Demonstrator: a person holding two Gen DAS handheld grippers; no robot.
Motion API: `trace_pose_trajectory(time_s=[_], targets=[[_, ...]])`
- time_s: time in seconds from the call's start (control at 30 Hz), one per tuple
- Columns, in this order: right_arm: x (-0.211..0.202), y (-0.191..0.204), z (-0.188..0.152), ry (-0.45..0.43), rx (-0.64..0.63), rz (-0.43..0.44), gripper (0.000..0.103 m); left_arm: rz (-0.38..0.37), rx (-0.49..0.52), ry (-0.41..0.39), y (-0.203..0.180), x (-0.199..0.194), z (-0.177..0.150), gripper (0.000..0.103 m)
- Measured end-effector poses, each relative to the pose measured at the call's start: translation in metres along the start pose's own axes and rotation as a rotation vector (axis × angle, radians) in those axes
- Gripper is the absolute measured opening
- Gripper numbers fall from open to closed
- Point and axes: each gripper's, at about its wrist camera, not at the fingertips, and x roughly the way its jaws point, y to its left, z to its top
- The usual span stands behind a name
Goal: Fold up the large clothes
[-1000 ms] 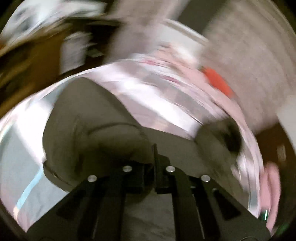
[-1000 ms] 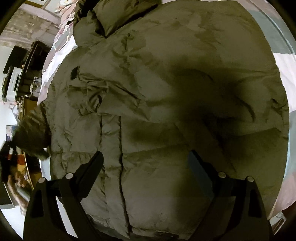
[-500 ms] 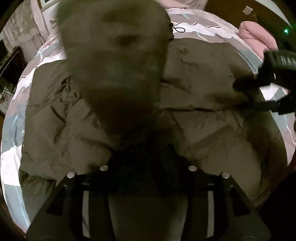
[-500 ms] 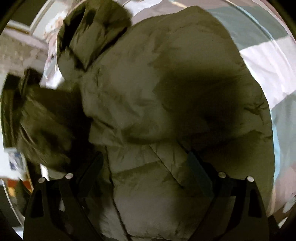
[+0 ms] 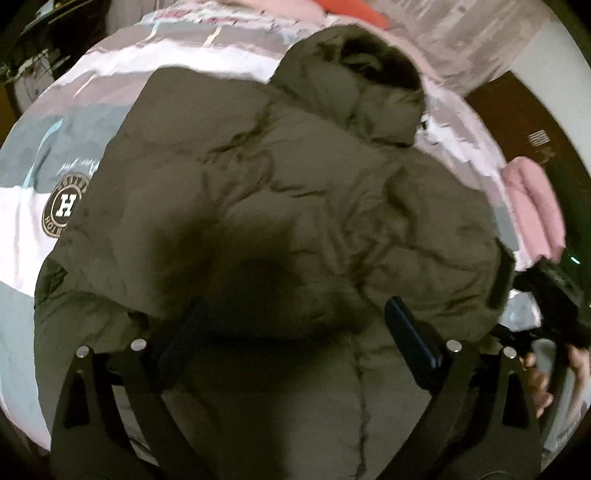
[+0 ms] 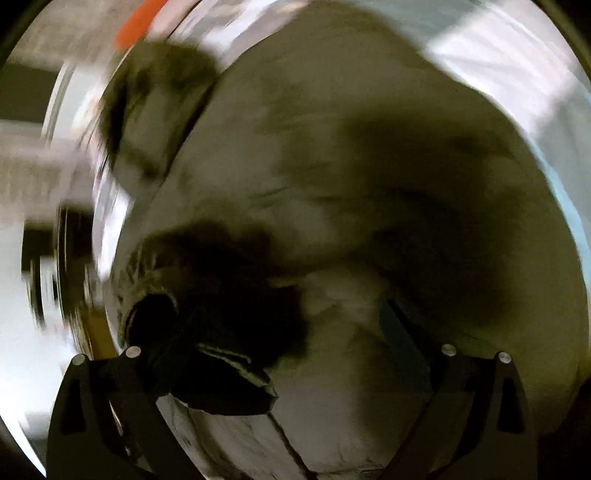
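An olive puffer jacket lies spread on the bed, its hood at the far end and one sleeve folded across the body. My left gripper hovers open and empty just above the jacket's lower half. My right gripper is open too, over the same jacket; this view is motion-blurred. A dark sleeve cuff lies by its left finger, not gripped. The right gripper and the hand holding it show at the right edge of the left wrist view.
The bedspread is striped grey, white and pink with a round "H" logo. A pink folded garment lies at the bed's right side. A red item sits beyond the hood. Dark furniture stands at the far left.
The left gripper let go of the sleeve it carried across and now stands open over the jacket. The sleeve lies folded on the body. The right gripper has swung fast and stays open.
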Motion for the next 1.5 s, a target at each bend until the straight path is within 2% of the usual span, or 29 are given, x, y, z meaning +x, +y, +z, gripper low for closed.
trace_pose_trajectory(time_s=[0.07, 0.13, 0.17, 0.2, 0.27, 0.33, 0.4, 0.47, 0.57, 0.63, 0.7, 0.77, 0.8, 0.83, 0.87, 0.9, 0.97, 1.07, 1.17, 1.23, 1.3, 1.37, 1.4, 1.5], targets=[[0.0, -0.001, 0.0, -0.008, -0.01, 0.006, 0.097, 0.035, 0.003, 0.023, 0.003, 0.014, 0.003, 0.097], [0.015, 0.01, -0.002, 0.076, -0.096, 0.0, 0.097, 0.083, -0.001, 0.026, 0.005, 0.028, 0.008, 0.097], [0.023, 0.015, -0.008, 0.116, -0.136, -0.006, 0.097, 0.105, 0.0, 0.02, 0.006, 0.034, 0.011, 0.094], [0.033, 0.02, -0.014, 0.149, -0.169, -0.021, 0.097, 0.128, 0.004, 0.018, 0.007, 0.038, 0.013, 0.083], [0.049, 0.024, -0.024, 0.198, -0.195, -0.015, 0.096, 0.182, 0.015, 0.032, 0.008, 0.049, 0.019, 0.071], [0.063, 0.032, -0.028, 0.243, -0.21, 0.035, 0.091, 0.179, -0.018, 0.039, 0.017, 0.052, 0.024, 0.071], [0.068, 0.047, -0.028, 0.252, -0.248, 0.088, 0.053, 0.156, -0.069, 0.046, 0.027, 0.055, 0.031, 0.075], [0.066, 0.07, -0.022, 0.213, -0.316, 0.14, 0.04, 0.151, -0.101, 0.046, 0.035, 0.058, 0.037, 0.075], [0.056, 0.094, -0.008, 0.125, -0.35, 0.23, 0.04, 0.177, -0.137, 0.039, 0.046, 0.062, 0.049, 0.076], [0.045, 0.108, 0.001, 0.079, -0.359, 0.259, 0.047, 0.167, -0.192, 0.034, 0.056, 0.065, 0.062, 0.076], [0.029, 0.113, 0.003, 0.022, -0.375, 0.223, 0.082, 0.172, -0.236, 0.03, 0.063, 0.067, 0.072, 0.076], [0.011, 0.116, -0.002, -0.11, -0.402, 0.137, 0.093, 0.152, -0.282, 0.038, 0.067, 0.065, 0.074, 0.077], [0.007, 0.116, -0.007, -0.15, -0.419, 0.102, 0.094, 0.143, -0.295, 0.036, 0.066, 0.062, 0.073, 0.081], [0.001, 0.116, -0.013, -0.2, -0.449, 0.055, 0.094, 0.141, -0.296, 0.026, 0.062, 0.057, 0.07, 0.085], [-0.001, 0.117, -0.018, -0.228, -0.478, 0.035, 0.094, 0.143, -0.283, 0.014, 0.06, 0.052, 0.066, 0.094], [0.0, 0.119, -0.025, -0.229, -0.524, 0.029, 0.094, 0.15, -0.259, -0.004, 0.052, 0.047, 0.062, 0.097], [0.008, 0.122, -0.031, -0.161, -0.603, 0.045, 0.094, 0.169, -0.188, -0.06, 0.033, 0.033, 0.05, 0.097], [0.038, 0.134, -0.052, 0.01, -0.724, 0.051, 0.094, 0.17, -0.099, -0.112, 0.013, 0.023, 0.039, 0.101], [0.068, 0.126, -0.052, 0.101, -0.696, 0.034, 0.094, 0.228, -0.021, -0.081, 0.003, 0.031, 0.041, 0.101], [0.089, 0.121, -0.039, 0.153, -0.619, 0.038, 0.086, 0.284, 0.016, -0.058, 0.002, 0.043, 0.047, 0.101], [0.099, 0.111, -0.025, 0.159, -0.552, 0.016, 0.061, 0.326, 0.032, -0.042, 0.003, 0.052, 0.051, 0.101], [0.101, 0.105, -0.014, 0.149, -0.505, 0.027, 0.049, 0.379, 0.045, -0.026, 0.01, 0.065, 0.058, 0.101], [0.102, 0.103, -0.007, 0.139, -0.479, 0.033, 0.048, 0.402, 0.045, -0.017, 0.013, 0.071, 0.062, 0.101], [0.096, 0.102, 0.0, 0.094, -0.469, 0.041, 0.048, 0.388, -0.01, 0.007, 0.023, 0.079, 0.071, 0.101]])
